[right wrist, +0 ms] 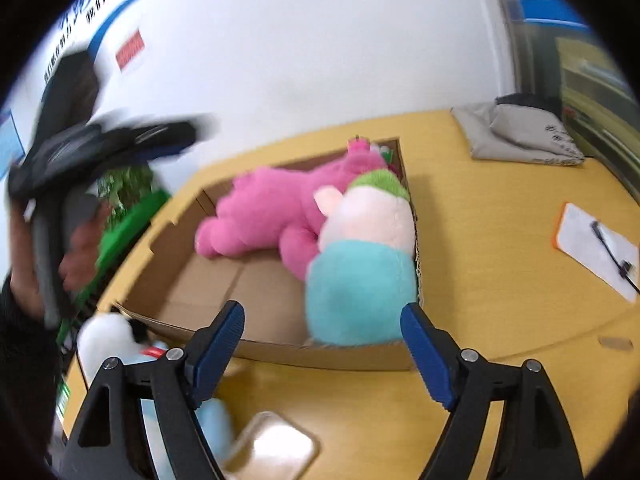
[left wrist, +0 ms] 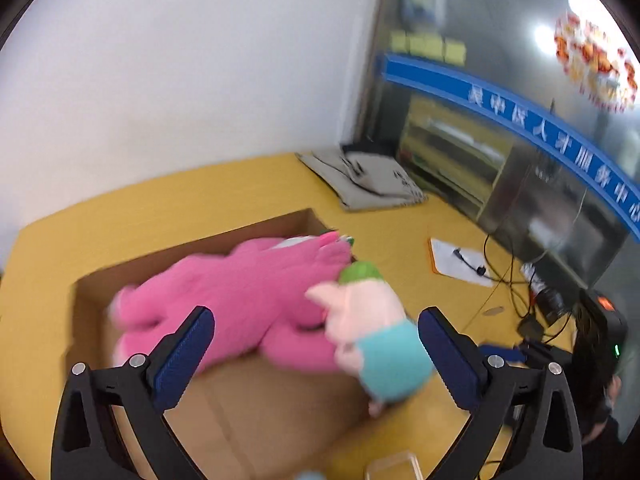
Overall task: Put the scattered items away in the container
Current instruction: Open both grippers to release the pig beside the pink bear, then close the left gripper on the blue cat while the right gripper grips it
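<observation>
Both toys are already in the cardboard box (right wrist: 256, 280): the pink plush (right wrist: 276, 208) lies along the box's length with its head toward the far corner, and the pig plush in the teal shirt (right wrist: 360, 272) is slumped against the box's right wall, half on top of the pink one.

Your right tongs (right wrist: 322, 342) stand apart with nothing between the pads; the pig sits just ahead of them, a little right of centre, over the near wall. Your left tongs (left wrist: 316, 350) are also wide apart and empty, seen in the right view lifted off to the left (right wrist: 120, 140).

What the next move turns on: the leftovers are not ahead of you. A white and pale blue soft item (right wrist: 108, 344) lies outside the box at its near left corner, and a clear plastic tray (right wrist: 276, 446) sits on the desk (right wrist: 500, 248) below your right tongs. The left hand looks nearer the soft item, the right nearer the tray. Both views are blurred, so I cannot tell the soft item's long axis.
</observation>
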